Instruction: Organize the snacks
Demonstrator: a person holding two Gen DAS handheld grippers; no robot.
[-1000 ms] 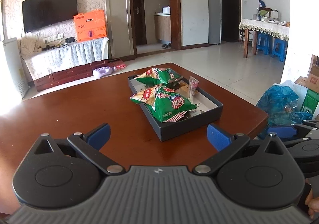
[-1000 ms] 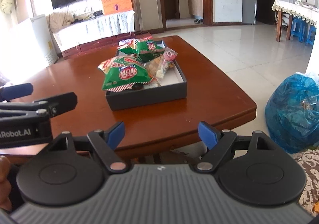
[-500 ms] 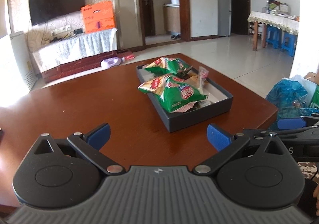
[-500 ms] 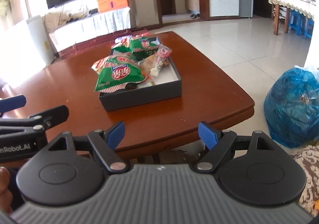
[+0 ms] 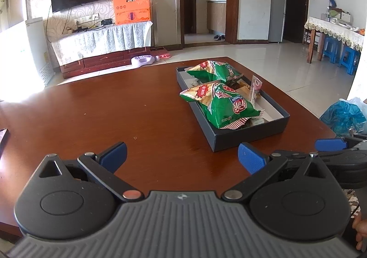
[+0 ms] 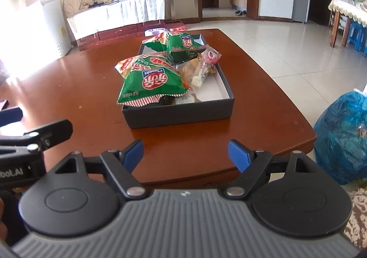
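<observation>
A dark grey shallow box [image 5: 250, 136] [image 6: 181, 113] sits on the brown table's right side. In it lie two green snack bags, one near [image 5: 227, 106] [image 6: 151, 81] and one far [image 5: 213, 69] [image 6: 183, 44], plus a clear packet of sweets [image 5: 255, 88] [image 6: 204, 65] and small items under them. My left gripper [image 5: 182, 155] is open and empty, above the table, short and left of the box. My right gripper [image 6: 185, 152] is open and empty, over the table's near edge in front of the box.
The wooden table [image 5: 114, 106] has its right edge and rounded corner near the box. A blue plastic bag [image 6: 341, 134] sits on the floor to the right. A dark flat object [image 5: 3, 135] lies at the table's left edge. The other gripper shows at each view's side.
Both grippers have moved nearer the box and table. The view has swung so the box lies more to the right in the left wrist view. Both stay open.
</observation>
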